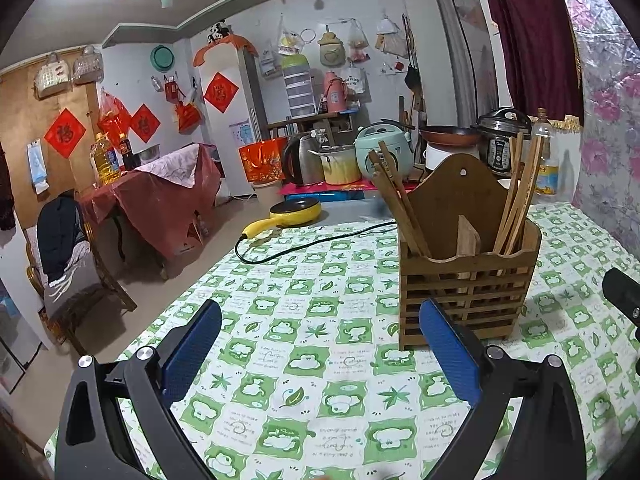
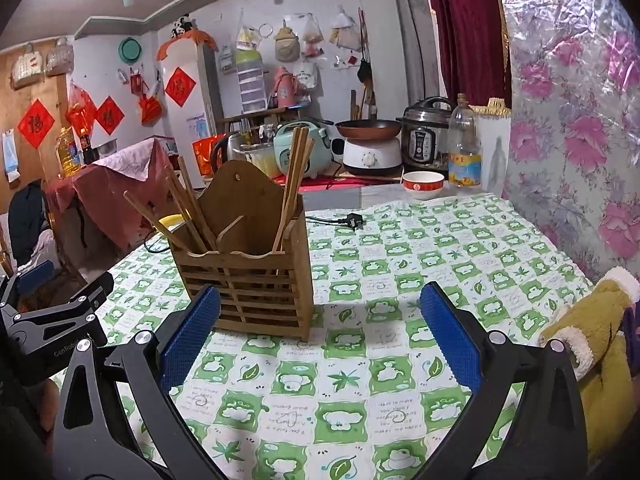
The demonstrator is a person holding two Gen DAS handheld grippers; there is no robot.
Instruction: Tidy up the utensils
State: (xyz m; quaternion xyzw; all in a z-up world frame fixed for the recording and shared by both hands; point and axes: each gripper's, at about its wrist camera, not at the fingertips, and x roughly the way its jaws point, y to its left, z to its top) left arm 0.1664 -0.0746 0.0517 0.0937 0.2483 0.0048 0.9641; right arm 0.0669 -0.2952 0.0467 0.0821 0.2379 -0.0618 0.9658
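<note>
A wooden holder (image 1: 468, 280) stands upright on the green-checked tablecloth (image 1: 312, 360), with chopsticks (image 1: 396, 196) leaning out of its left compartment and more chopsticks (image 1: 520, 188) in its right one. The left gripper (image 1: 320, 352) sits near, just left of the holder, fingers wide apart and empty. The right gripper (image 2: 320, 336) is just in front of the holder, fingers likewise spread, holding nothing. A black cord (image 1: 304, 244) lies on the far left of the cloth, and a bowl (image 2: 423, 185) sits beyond the far edge.

Cluttered kitchen, maroon curtain (image 2: 468, 28).
</note>
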